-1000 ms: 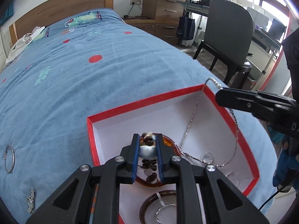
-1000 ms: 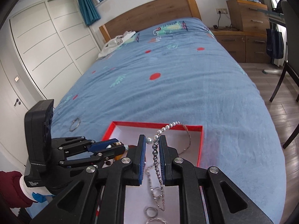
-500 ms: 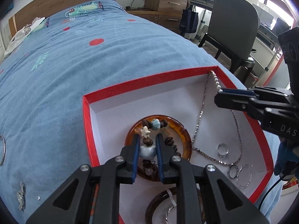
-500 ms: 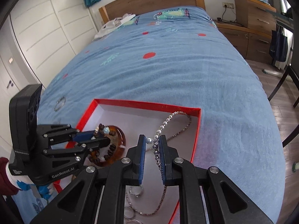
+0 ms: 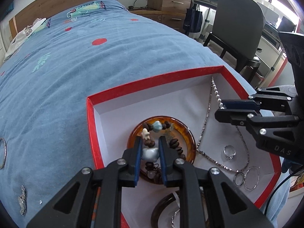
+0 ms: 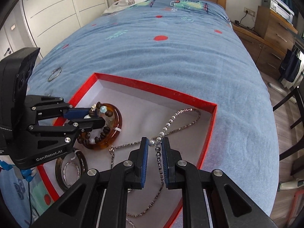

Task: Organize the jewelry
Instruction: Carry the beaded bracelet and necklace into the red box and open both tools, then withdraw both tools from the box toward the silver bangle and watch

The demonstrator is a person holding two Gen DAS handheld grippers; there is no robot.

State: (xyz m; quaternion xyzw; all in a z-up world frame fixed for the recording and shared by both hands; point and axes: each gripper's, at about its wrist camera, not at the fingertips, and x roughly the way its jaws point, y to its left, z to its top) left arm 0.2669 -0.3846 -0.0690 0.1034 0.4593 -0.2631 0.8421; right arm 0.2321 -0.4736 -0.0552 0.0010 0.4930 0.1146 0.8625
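A red-edged white box [image 5: 91, 125] [image 6: 207, 140] lies on the blue bed. My left gripper [image 5: 150, 142] [image 6: 98, 117] is shut on a brown bead bracelet [image 5: 150, 153] with pale blue stones, low over an amber bangle [image 5: 190, 138] [image 6: 114, 133] in the box. My right gripper [image 6: 153, 142] [image 5: 222, 108] is shut on a pearl bead necklace [image 6: 167, 125] [image 5: 215, 91] whose far end rests on the box floor. A silver chain [image 5: 207, 114] [image 6: 188, 125] lies under it.
In the box lie silver rings [image 5: 229, 152], thin hoops [image 5: 250, 178] and a dark bangle [image 6: 71, 169]. On the bed left of the box are a silver hoop [image 6: 55, 74] [image 5: 2, 155] and a small silver piece [image 5: 22, 203]. A chair [image 5: 239, 30] stands right of the bed.
Both grippers have come down into the box. The bead bracelet now rests over the amber bangle and the pearl necklace hangs lower, its end lying on the box floor.
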